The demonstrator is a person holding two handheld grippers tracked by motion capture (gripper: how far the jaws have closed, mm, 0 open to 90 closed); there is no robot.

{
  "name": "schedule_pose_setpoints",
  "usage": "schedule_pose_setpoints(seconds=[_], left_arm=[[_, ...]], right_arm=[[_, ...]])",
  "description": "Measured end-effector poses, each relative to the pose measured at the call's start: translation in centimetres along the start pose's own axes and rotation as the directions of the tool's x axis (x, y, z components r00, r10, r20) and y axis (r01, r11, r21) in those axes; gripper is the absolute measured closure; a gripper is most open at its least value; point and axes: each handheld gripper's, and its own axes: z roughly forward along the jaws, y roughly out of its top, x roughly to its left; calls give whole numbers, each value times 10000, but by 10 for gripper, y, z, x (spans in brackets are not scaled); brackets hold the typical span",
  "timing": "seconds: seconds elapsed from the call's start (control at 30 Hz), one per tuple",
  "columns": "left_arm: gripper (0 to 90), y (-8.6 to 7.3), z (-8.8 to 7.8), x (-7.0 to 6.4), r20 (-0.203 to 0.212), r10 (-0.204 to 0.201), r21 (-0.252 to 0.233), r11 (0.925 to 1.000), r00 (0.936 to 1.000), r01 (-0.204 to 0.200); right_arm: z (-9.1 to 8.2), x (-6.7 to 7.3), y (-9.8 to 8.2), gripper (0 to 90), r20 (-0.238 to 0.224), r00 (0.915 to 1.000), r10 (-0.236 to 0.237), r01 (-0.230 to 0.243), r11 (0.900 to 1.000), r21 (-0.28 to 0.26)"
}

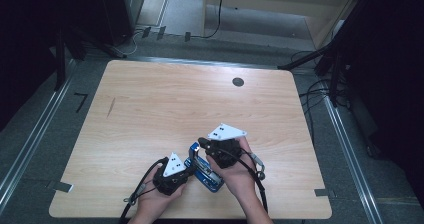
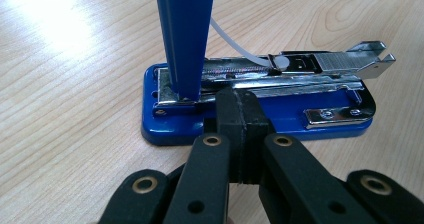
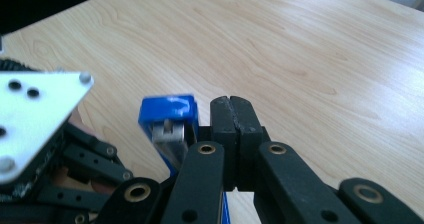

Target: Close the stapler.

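The blue stapler (image 1: 204,168) lay on the wooden tabletop (image 1: 165,104), in the lower middle of the high view, between the two hands. Its base rested flat on the wood and its blue top arm (image 2: 184,39) was swung up, almost upright, as the left gripper view showed in the upper middle of the frame. Under the arm the metal staple channel (image 2: 300,66) was open to see, running toward the right of that frame, and a thin white strip (image 2: 235,44) curved from behind the arm down to the channel.

The left claw (image 2: 238,115) was in the lower middle of the left gripper view, its two black jaws pressed together with nothing between them. Its tips were just at the near edge of the stapler's base; if they touched it, I cannot tell.

The right claw (image 3: 233,115) was also closed, the jaws flat against each other and empty. In the right gripper view it was at the middle of the frame, just beside the tip of the raised blue arm, which appeared at its left. At the left edge of that frame the grey plate (image 3: 30,119) of the other gripper was seen.
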Motion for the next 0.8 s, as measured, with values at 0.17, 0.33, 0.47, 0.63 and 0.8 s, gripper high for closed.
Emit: schedule_pose_setpoints(seconds=[0.17, 0.33, 0.47, 0.63, 0.8], left_arm=[[900, 0, 0, 0, -42, 19, 23, 10000, 10000, -19], [900, 0, 0, 0, -54, 58, 29, 10000, 10000, -58], [900, 0, 0, 0, -51, 52, 24, 10000, 10000, -52], [900, 0, 0, 0, -56, 53, 13, 10000, 10000, -53], [900, 0, 0, 0, -60, 61, 10, 10000, 10000, -61]], right_arm=[[2, 1, 8, 900, -19, 10000, -16, 16, 10000, -76], [2, 3, 16, 900, -38, 9999, -116, 115, 9998, -190], [2, 7, 20, 900, -80, 9997, -231, 229, 9995, -224], [1, 10, 24, 900, -120, 9993, -351, 348, 9989, -300], [3, 13, 26, 900, -199, 9987, -460, 455, 9987, -239]])
